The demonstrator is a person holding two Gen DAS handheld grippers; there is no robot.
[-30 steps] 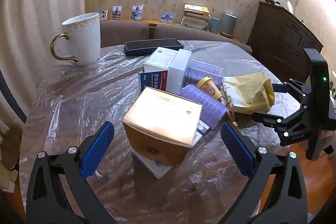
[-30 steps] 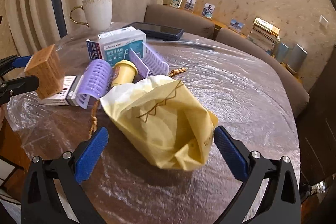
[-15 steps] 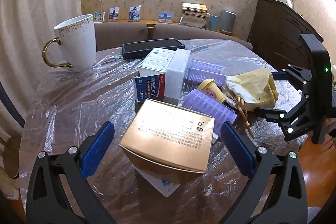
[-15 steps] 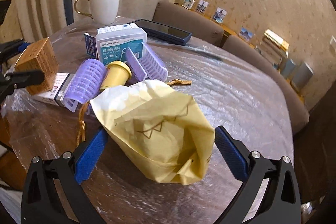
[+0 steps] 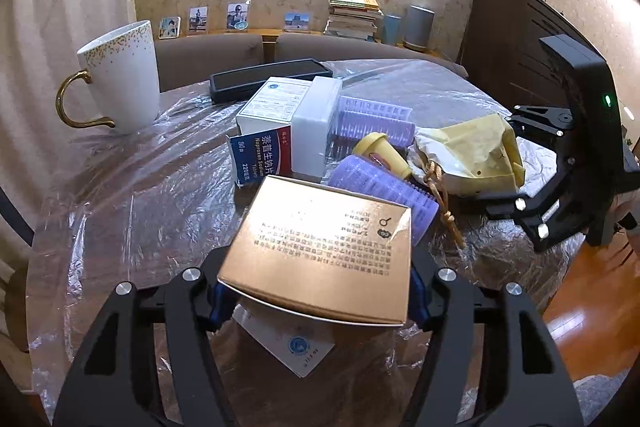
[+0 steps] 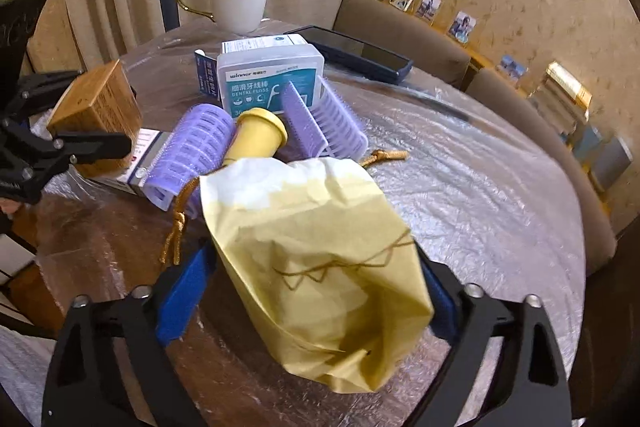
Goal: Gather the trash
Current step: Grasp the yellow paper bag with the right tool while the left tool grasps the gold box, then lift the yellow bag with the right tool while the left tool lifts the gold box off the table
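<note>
A gold cardboard box sits between the blue pads of my left gripper. The jaws are closing and the pads press on its two sides. It rests on a flat white carton. In the right wrist view the same box shows at the far left inside that gripper. A crumpled yellow paper bag lies between the pads of my right gripper, whose jaws are closing, with the pads just at the bag's edges. The left wrist view shows the bag and the right gripper at the right.
The round table is wrapped in clear film. Purple hair rollers, a small yellow cup, a dental floss box, a blue medicine box and a gold cord crowd the middle. A white mug and a dark case stand behind.
Both grippers' jaws have come in from wide apart: the left now grips the gold box's sides, and the right has drawn in to the yellow bag. Both cameras have edged closer.
</note>
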